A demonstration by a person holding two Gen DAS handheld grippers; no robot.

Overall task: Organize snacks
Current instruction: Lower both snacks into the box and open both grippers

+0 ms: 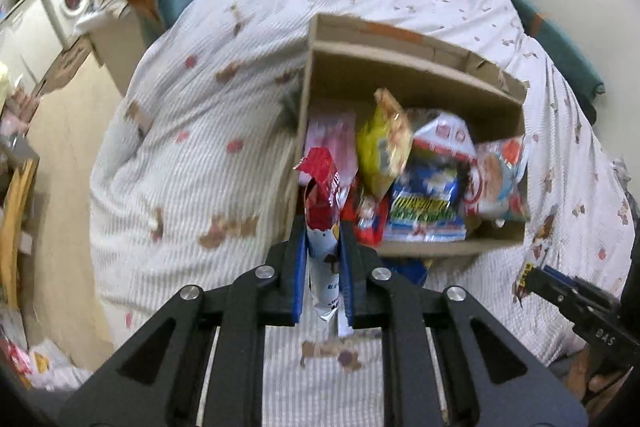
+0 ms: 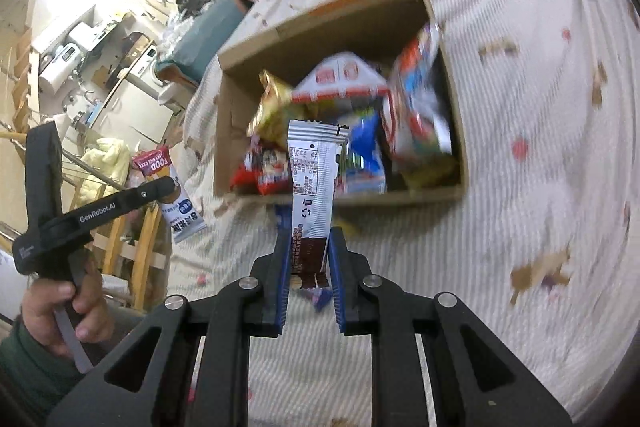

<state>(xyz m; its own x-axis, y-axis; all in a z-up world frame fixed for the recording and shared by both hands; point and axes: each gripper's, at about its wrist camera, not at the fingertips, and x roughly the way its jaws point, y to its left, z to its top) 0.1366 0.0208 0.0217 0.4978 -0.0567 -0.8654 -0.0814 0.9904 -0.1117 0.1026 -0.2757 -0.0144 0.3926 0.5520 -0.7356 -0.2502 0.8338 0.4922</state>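
Snacks are being carried toward a cardboard box point(image 1: 416, 83) sitting on the bed point(image 1: 200, 115), one in each gripper. The left gripper point(image 1: 323, 227) is clenching a red-and-white packet point(image 1: 322, 203) upright, just near the box's left wall. The right gripper point(image 2: 310, 239) is gripping a silver-and-brown bar point(image 2: 312, 187) by its lower end, likely so its free end can go into the box first. Both are hanging at the box's near edge. Inside, a yellow bag point(image 1: 384, 151), a blue pouch point(image 1: 428, 203) and other packets are lying crowded together.
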